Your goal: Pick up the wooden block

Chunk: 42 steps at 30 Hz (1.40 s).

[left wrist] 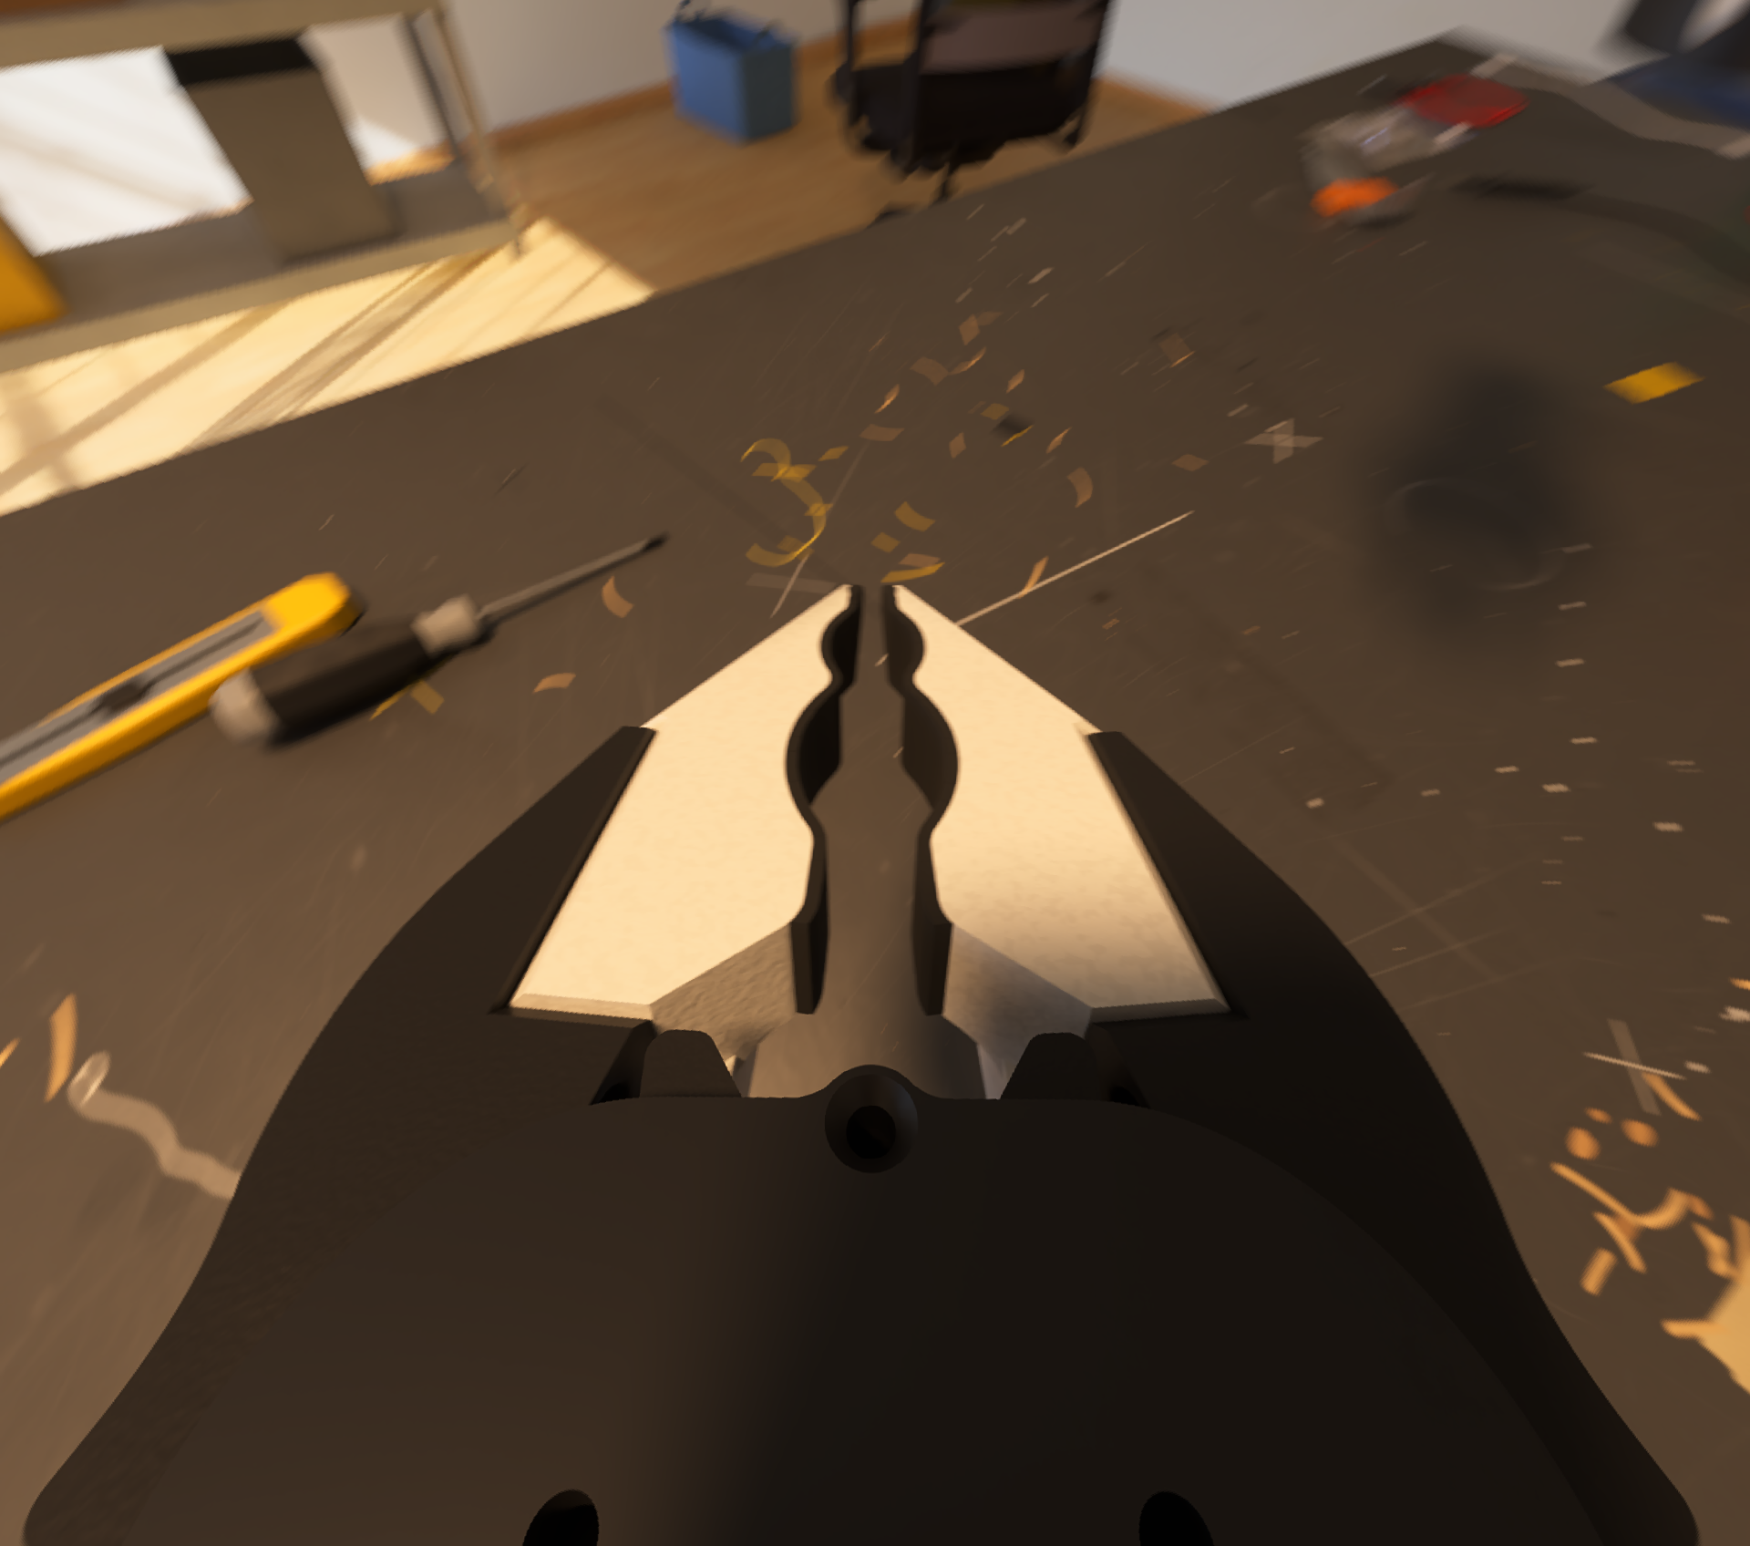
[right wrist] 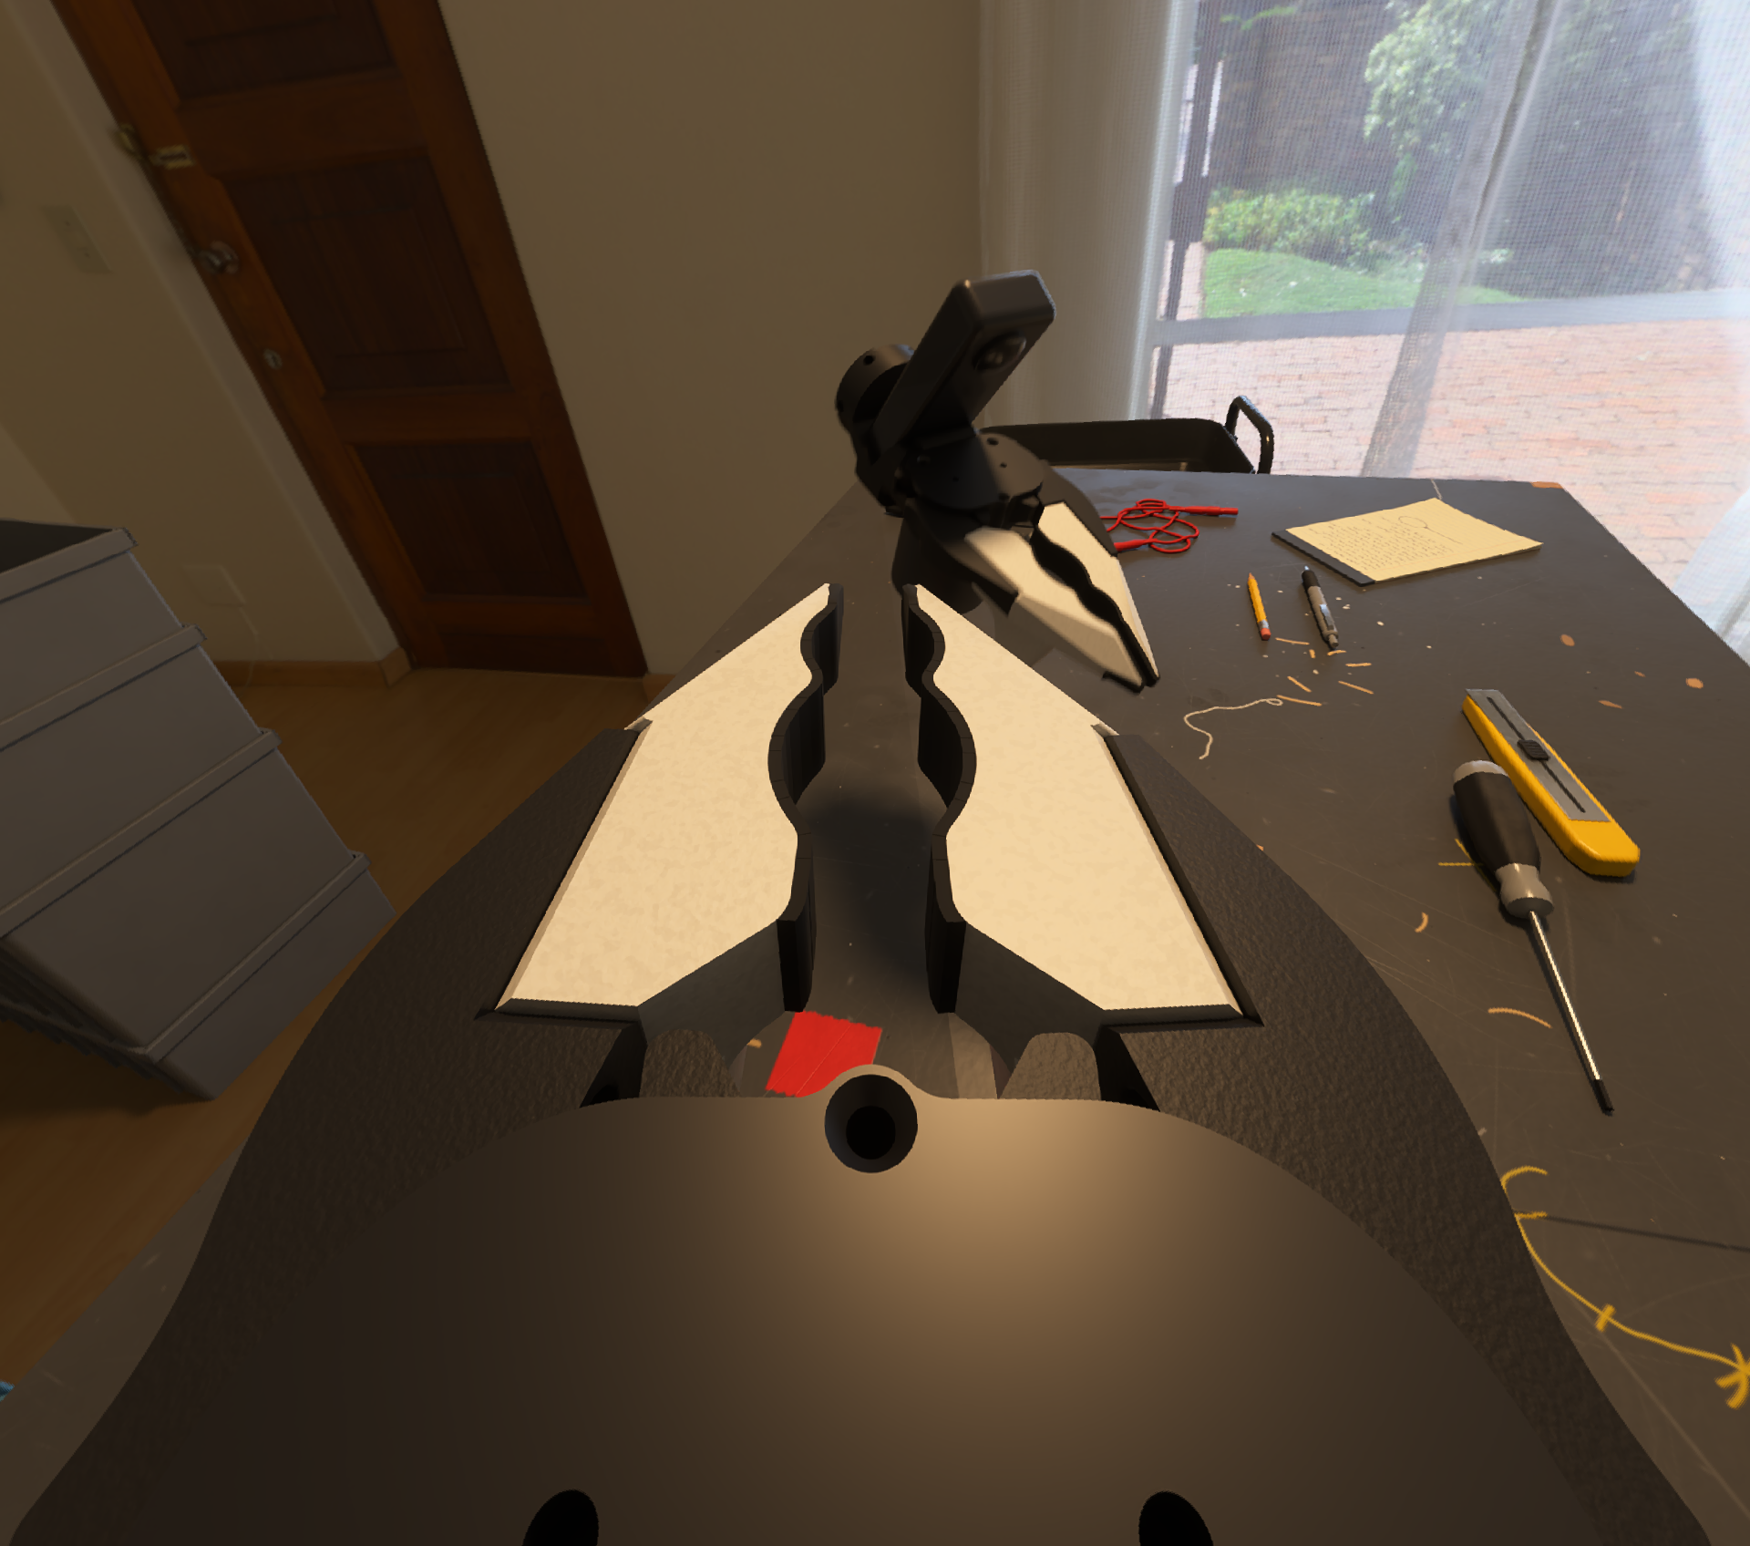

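No wooden block shows in either view. My left gripper [left wrist: 872,593] hangs low over the dark table [left wrist: 1231,743], tilted down. Its jaws are almost together with nothing between them. It also shows in the right wrist view [right wrist: 1141,672], tips near the tabletop, beyond my right gripper. My right gripper [right wrist: 869,596] is above the table's left edge. Its jaws stand a narrow gap apart and are empty. A red strip [right wrist: 822,1060] lies on the table under them. The left wrist view is blurred.
A yellow utility knife [right wrist: 1548,785] and a screwdriver [right wrist: 1506,838] lie right of both grippers; they also show in the left wrist view, knife [left wrist: 180,677] and screwdriver [left wrist: 379,662]. Farther back are a notepad [right wrist: 1406,539], a red cable [right wrist: 1155,525], a pencil [right wrist: 1258,606] and a pen [right wrist: 1318,606].
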Each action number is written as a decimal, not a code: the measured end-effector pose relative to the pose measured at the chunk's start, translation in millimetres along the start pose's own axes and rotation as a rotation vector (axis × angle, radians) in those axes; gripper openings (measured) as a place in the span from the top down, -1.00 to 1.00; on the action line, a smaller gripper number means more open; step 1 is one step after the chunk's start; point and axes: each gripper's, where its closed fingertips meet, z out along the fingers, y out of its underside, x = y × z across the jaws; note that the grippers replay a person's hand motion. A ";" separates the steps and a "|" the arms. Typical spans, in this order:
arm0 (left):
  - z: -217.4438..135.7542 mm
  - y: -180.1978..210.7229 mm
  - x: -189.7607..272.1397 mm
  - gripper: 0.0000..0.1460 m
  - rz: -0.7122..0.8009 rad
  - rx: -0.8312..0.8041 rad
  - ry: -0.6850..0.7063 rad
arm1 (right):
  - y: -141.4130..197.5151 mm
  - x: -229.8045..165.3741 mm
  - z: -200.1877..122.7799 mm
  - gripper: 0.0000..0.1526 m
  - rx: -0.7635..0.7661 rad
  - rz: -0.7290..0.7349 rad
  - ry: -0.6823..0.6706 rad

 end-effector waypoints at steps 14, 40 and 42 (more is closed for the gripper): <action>75.7 149.4 -68.9 -0.11 -0.409 -0.556 -0.440 | -5.7 -0.8 -3.0 0.84 0.021 -0.021 0.027; -28.7 26.7 -65.3 0.16 -0.039 -0.498 -0.570 | 91.0 -13.2 87.2 0.84 -0.275 0.152 -0.185; -36.7 14.0 -67.4 0.16 -0.039 -0.485 -0.583 | 97.9 -16.8 100.1 0.84 -0.266 0.167 -0.192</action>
